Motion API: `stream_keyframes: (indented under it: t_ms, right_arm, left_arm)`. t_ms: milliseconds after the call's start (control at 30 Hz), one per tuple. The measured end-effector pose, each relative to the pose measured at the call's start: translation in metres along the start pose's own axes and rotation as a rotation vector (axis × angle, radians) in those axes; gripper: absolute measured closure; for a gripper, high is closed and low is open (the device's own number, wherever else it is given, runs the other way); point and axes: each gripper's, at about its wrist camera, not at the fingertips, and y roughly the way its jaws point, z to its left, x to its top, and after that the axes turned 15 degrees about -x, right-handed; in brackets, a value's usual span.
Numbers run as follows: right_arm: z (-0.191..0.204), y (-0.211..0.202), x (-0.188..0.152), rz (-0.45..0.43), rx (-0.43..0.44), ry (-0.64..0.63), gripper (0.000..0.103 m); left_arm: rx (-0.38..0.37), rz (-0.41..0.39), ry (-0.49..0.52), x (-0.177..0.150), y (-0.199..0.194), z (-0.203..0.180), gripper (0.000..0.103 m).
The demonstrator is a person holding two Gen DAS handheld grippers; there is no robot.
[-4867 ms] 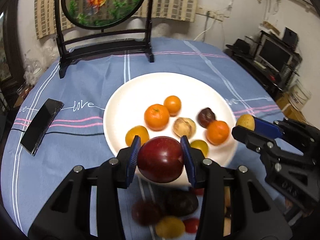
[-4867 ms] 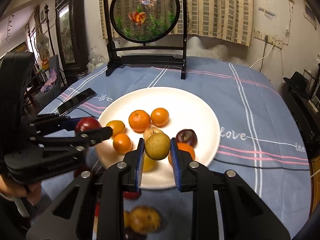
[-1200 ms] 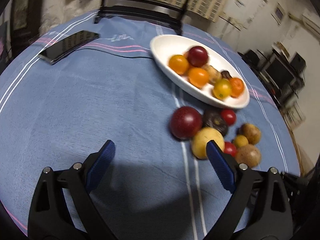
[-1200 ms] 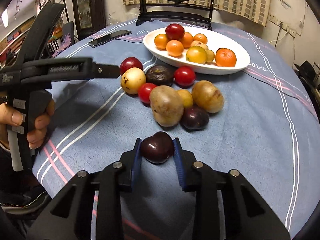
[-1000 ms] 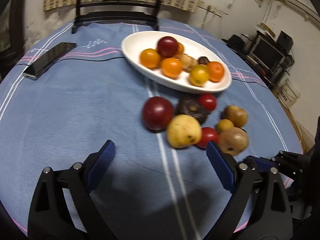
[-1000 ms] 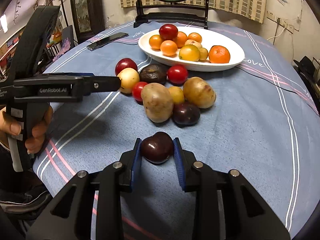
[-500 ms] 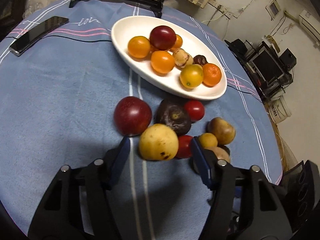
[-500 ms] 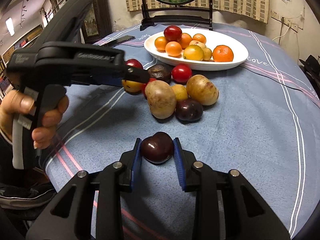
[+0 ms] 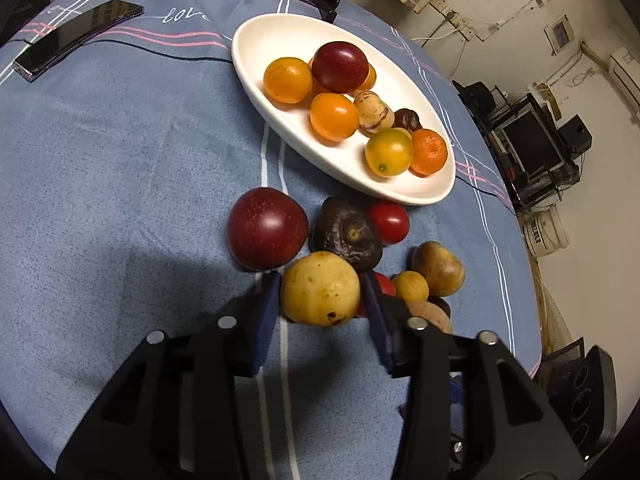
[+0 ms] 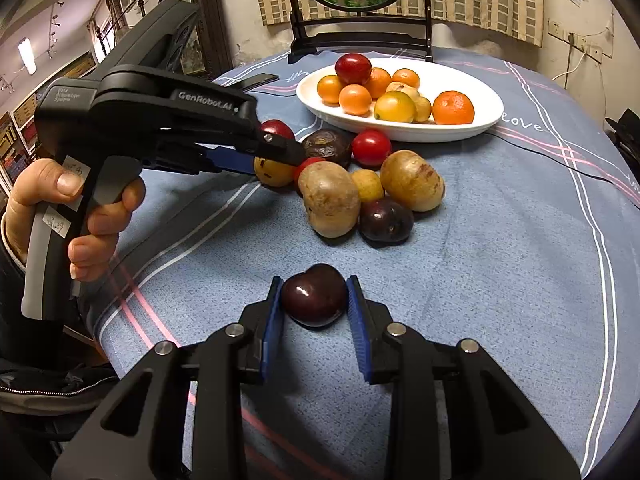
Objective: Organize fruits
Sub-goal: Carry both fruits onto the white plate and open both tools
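My left claw (image 9: 320, 300) is closing around a round yellow speckled fruit (image 9: 320, 289) in the loose heap on the cloth, its blue pads flanking the fruit's sides. My right claw (image 10: 314, 306) is clamped on a dark glossy plum (image 10: 314, 300), nearer me than the heap. Beyond the heap sits the white oval dish (image 9: 276, 40) of oranges. Everything rests on a blue tablecloth (image 9: 120, 160) with white and pink stripes; a black phone (image 9: 76, 38) lies far left, and shelves with a monitor (image 9: 528, 140) stand at right.
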Motion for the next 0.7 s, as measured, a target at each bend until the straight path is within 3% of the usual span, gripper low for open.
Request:
stream_keyframes:
  t_ms: [100, 167, 433, 700]
  right_arm:
    - [0.0, 0.0, 0.0, 0.001, 0.0, 0.0, 0.071]
    - [-0.001, 0.0, 0.0, -0.001, 0.005, 0.004, 0.071]
    - [-0.005, -0.005, 0.0, -0.016, 0.008, 0.024, 0.071]
    - [-0.023, -0.01, 0.005, -0.032, -0.087, 0.047, 0.071]
  left_arm:
    - [0.02, -0.006, 0.034, -0.002, 0.001, -0.006, 0.056]
    - [0.038, -0.01, 0.055, -0.004, -0.001, -0.009, 0.064]
    - [0.05, -0.012, 0.127, -0.014, -0.014, -0.023, 0.064]
    - [0.111, -0.038, 0.22, -0.018, -0.029, -0.038, 0.064]
